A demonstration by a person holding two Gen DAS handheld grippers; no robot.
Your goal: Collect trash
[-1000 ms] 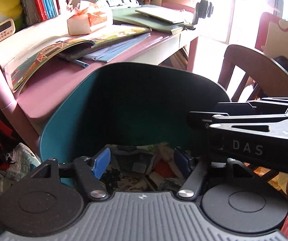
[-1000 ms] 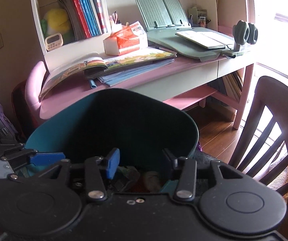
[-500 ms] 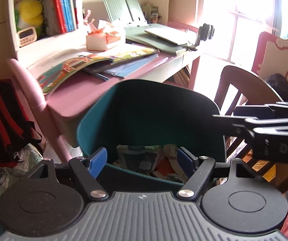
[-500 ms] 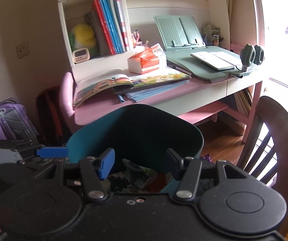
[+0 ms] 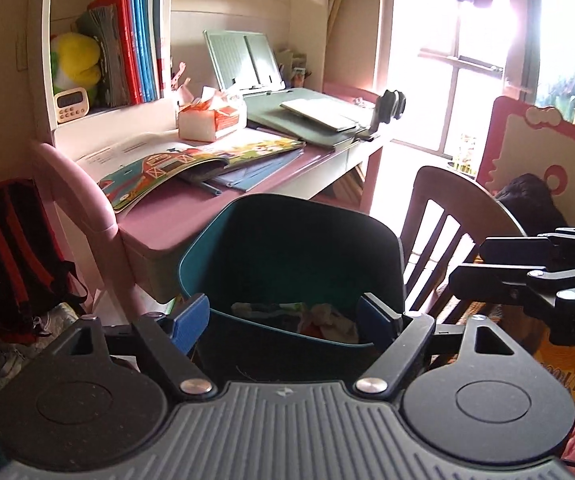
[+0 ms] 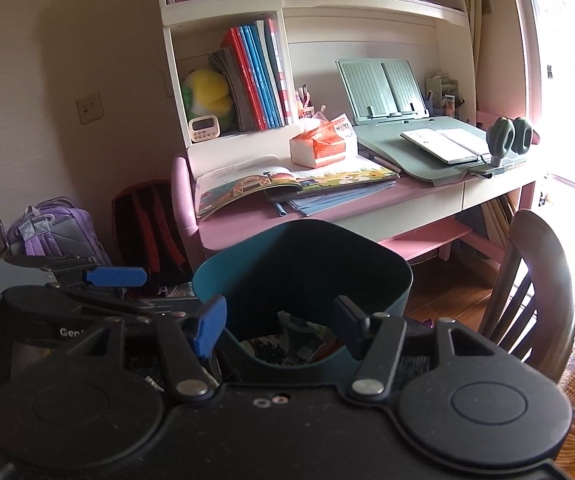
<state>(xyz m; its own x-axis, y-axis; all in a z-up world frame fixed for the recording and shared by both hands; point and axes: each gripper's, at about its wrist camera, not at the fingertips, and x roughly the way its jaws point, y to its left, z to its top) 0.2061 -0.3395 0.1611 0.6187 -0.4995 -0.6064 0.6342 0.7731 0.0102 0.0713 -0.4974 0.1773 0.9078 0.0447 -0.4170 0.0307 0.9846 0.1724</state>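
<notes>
A teal trash bin [image 5: 287,248] stands on the floor in front of the pink desk; it also shows in the right wrist view [image 6: 303,256]. Crumpled wrappers and paper [image 5: 315,320] lie in its bottom, also seen in the right wrist view [image 6: 295,344]. My left gripper [image 5: 283,316] is open and empty, held above the bin's near rim. My right gripper [image 6: 279,328] is open and empty, also above the near rim. Each gripper shows at the edge of the other's view, the right one [image 5: 527,280] and the left one [image 6: 99,280].
A pink desk [image 6: 367,204] holds open picture books [image 6: 287,184], a tissue box [image 6: 323,144] and a green book stand [image 6: 407,120]. A dark wooden chair [image 6: 535,280] stands right of the bin. Backpacks [image 6: 59,224] lean against the wall at left.
Both grippers have pulled up and back from the bin, so the bin looks smaller and more of the desk and shelves shows. Both stay open and empty.
</notes>
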